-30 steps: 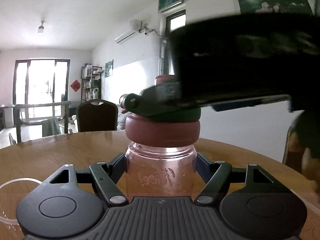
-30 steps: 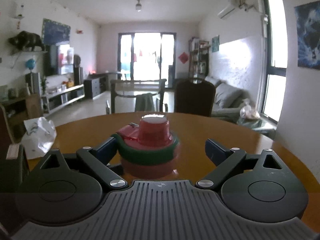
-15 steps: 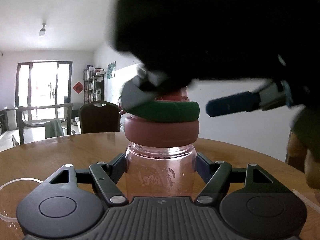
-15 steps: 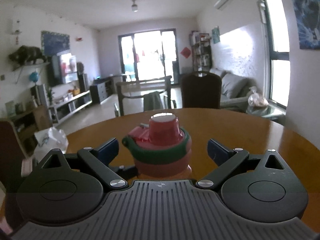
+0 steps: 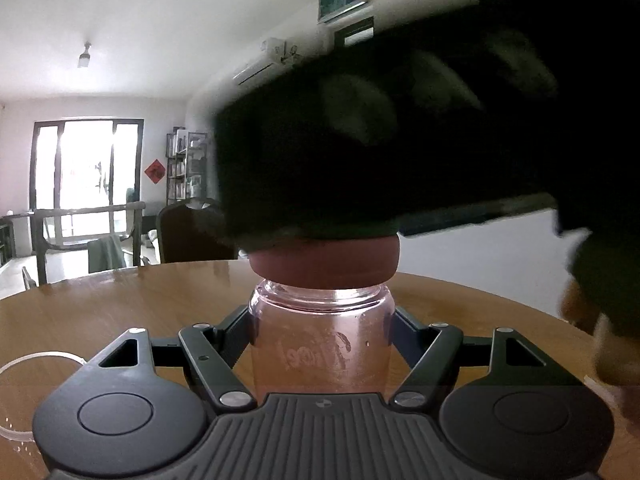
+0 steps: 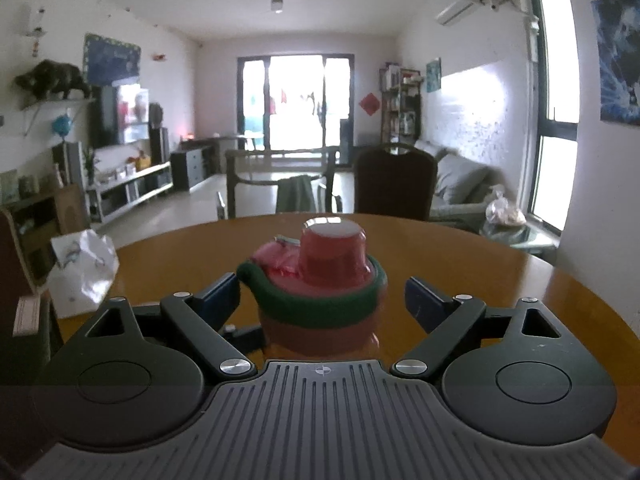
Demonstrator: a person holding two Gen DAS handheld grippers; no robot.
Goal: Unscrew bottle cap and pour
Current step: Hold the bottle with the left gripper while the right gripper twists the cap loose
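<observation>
Left hand-held gripper (image 5: 322, 344) clamps the bottle (image 5: 322, 340); right hand-held gripper (image 6: 322, 300) gapes around its cap (image 6: 320, 280).

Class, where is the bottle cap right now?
The cap sits on the bottle at table centre, between the open right tongs; left tongs grip the bottle below.

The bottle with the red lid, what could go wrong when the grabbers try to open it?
The right gripper is open around the cap, one finger near it, the other apart; closing off-center might slip. The left gripper holds the bottle low down, so twisting could tip it or turn it on the table.
</observation>
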